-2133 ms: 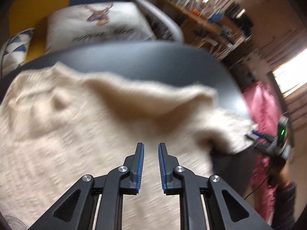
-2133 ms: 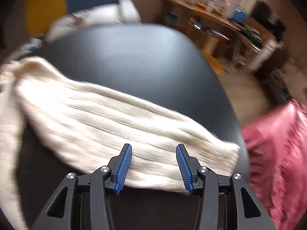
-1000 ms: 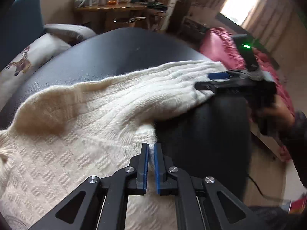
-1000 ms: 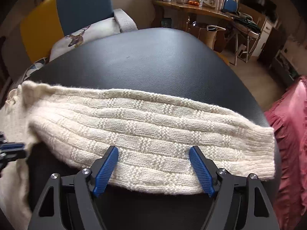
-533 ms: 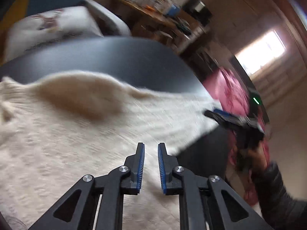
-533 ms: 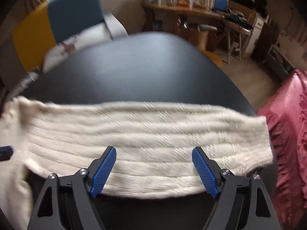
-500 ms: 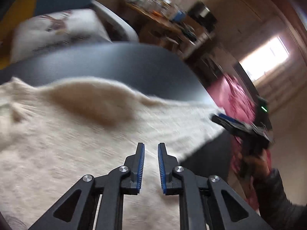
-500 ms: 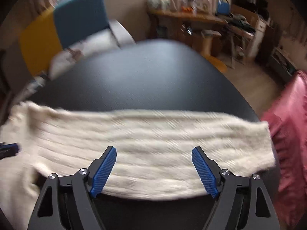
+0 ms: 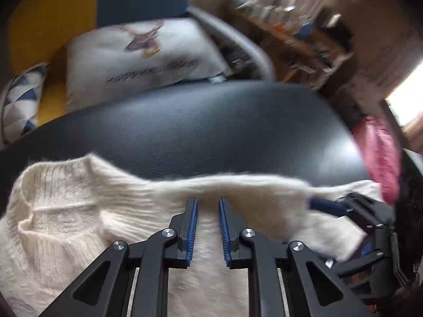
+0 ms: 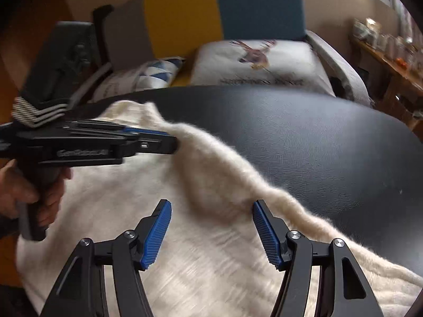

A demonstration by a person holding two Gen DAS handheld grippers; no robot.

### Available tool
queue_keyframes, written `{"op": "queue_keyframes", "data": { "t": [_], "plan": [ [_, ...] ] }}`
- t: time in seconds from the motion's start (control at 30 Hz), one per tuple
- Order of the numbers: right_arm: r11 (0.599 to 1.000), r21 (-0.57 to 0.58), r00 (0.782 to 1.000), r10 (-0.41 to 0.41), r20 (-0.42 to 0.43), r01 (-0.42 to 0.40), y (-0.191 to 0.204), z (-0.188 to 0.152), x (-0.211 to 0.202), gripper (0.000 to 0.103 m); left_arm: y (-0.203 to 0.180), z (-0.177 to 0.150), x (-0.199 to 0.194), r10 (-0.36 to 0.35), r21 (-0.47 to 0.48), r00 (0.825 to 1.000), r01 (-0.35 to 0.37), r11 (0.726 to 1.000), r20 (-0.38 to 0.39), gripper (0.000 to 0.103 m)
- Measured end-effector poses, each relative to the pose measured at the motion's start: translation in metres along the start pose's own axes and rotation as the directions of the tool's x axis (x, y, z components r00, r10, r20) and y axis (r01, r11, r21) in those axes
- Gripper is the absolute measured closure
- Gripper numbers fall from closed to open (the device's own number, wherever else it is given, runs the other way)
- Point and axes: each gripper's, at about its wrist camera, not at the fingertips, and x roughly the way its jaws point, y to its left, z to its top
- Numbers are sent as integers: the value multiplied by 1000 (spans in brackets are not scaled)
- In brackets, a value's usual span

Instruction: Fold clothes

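Cream knit sweater (image 9: 79,224) lies on the black bench (image 9: 211,126), covering its near side; a fold ridge runs across it.

Left tool (image 9: 207,227): jaws narrowly parted with a small gap, over the sweater. From the right view its tip meets the ridge; cannot tell if it pinches fabric.

Right tool (image 10: 211,233): released, jaws wide apart, above the sweater with the ridge between them.

A hand (image 10: 29,192) grips the left tool's handle. Deer cushion (image 10: 259,60) on the chair behind the bench.
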Motion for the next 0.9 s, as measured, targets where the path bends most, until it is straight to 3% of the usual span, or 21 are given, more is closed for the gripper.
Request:
{"op": "queue_keyframes", "data": {
  "t": [0.07,0.23,0.3,0.4,0.53,0.67,0.77,0.87,0.9],
  "plan": [
    [999,25,999,-38,-5,38,-5,3,10,39,8,3,7,8,-39,1000,-8,999,-13,92],
    [990,62,992,-126,-19,127,-13,9,31,41,3,-3,1,23,-33,1000,-23,999,10,93],
    [992,65,994,-111,-17,112,-11,10,27,40,-2,-11,-10,30,-30,999,-29,999,40,92],
    [990,135,998,-51,30,46,-21,3,-5,40,-10,-28,-28,16,2,997,-16,1000,82,89],
    [945,327,987,-60,147,9,-76,-40,-80,38,-16,-56,-44,11,47,996,-15,999,84,88],
    [815,578,969,-163,184,27,-147,-113,-138,38,-13,-78,-44,33,47,998,-35,998,52,88],
    [669,743,953,-243,180,31,-200,-170,-173,38,-11,-94,-43,49,48,998,-50,998,28,88],
    [490,871,934,-321,157,22,-252,-227,-208,36,-11,-104,-44,63,56,998,-64,996,22,88],
    [471,882,937,-309,166,-1,-260,-234,-206,36,-12,-105,-43,68,60,998,-68,996,17,87]
  ]
}}
